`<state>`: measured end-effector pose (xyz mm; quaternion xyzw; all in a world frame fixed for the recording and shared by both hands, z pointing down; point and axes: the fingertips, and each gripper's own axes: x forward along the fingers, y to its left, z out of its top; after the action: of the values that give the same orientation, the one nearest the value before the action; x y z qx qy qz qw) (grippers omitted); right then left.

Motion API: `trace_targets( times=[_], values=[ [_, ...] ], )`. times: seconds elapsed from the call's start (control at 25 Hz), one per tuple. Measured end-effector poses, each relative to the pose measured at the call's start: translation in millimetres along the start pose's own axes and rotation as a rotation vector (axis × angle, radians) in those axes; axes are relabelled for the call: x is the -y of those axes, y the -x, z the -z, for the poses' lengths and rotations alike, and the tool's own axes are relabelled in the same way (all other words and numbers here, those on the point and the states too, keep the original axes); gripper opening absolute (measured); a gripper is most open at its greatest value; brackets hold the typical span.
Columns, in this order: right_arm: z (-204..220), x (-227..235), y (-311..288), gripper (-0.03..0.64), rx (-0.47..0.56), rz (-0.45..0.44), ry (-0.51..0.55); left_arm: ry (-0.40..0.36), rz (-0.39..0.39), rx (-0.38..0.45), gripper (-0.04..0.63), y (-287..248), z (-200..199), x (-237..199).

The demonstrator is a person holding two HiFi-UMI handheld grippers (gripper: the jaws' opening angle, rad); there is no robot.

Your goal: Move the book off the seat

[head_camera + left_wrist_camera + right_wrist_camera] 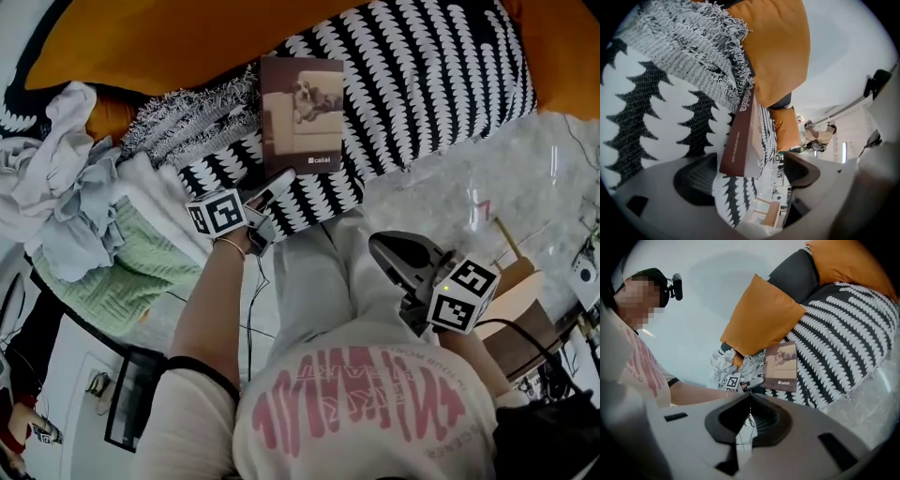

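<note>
A brown book point(302, 112) with a dog photo on its cover lies flat on the black-and-white patterned seat cushion point(422, 84). My left gripper point(272, 190) is at the book's near left corner. In the left gripper view the jaws point(750, 173) stand wide open with the book's spine corner point(739, 136) between them, and a gap shows beside it. My right gripper point(382, 247) hangs lower right, over the person's trouser leg and away from the book. Its pads point(761, 420) meet with nothing between them. The right gripper view also shows the book point(782, 366).
An orange cushion point(169, 42) and a fringed grey throw point(183, 112) lie just left of the book. Crumpled clothes point(66, 178) and a green towel point(131, 258) fill the left side. A pale marbled floor point(487, 178) and a cardboard box point(520, 314) are at the right.
</note>
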<state>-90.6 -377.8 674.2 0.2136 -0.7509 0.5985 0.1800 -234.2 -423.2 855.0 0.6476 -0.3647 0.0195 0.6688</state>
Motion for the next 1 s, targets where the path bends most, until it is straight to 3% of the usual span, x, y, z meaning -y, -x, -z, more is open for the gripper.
trace_targets(
  times=[0.2,0.24,0.32,0.36,0.52,0.64,0.88,1.0],
  values=[
    [-2.1,1.2,3.6,0.011,-0.030,0.024,-0.022,0.065,0.079,-0.012,0.447,-4.8,-6.5,6.7],
    [-2.5,2.2,2.2,0.011,-0.029,0.034,-0.015,0.077,0.112,-0.004,0.407,-7.1,-11.0,8.9],
    [-3.4,2.6,-1.1,0.011,-0.023,0.050,0.002,0.077,0.182,0.021,0.214,-15.7,-21.3,19.5],
    [-2.7,0.2,-2.0,0.011,-0.020,0.053,0.001,0.069,0.196,0.027,0.160,-20.8,-24.0,26.4],
    [5.9,-15.0,-5.2,0.011,0.000,0.023,-0.030,0.066,0.152,0.019,0.159,-33.4,-24.5,44.2],
    [8.7,-10.0,-2.0,0.011,0.028,0.007,-0.017,0.076,0.164,0.056,0.158,-41.0,-29.2,55.2],
    [21.2,-14.7,-0.5,0.011,0.086,0.002,0.003,-0.016,0.162,0.015,0.158,-25.7,-19.5,62.7],
    [18.9,-23.5,0.4,0.011,0.093,-0.018,0.013,-0.016,0.155,0.024,0.156,-13.9,-18.6,68.7]
  ],
)
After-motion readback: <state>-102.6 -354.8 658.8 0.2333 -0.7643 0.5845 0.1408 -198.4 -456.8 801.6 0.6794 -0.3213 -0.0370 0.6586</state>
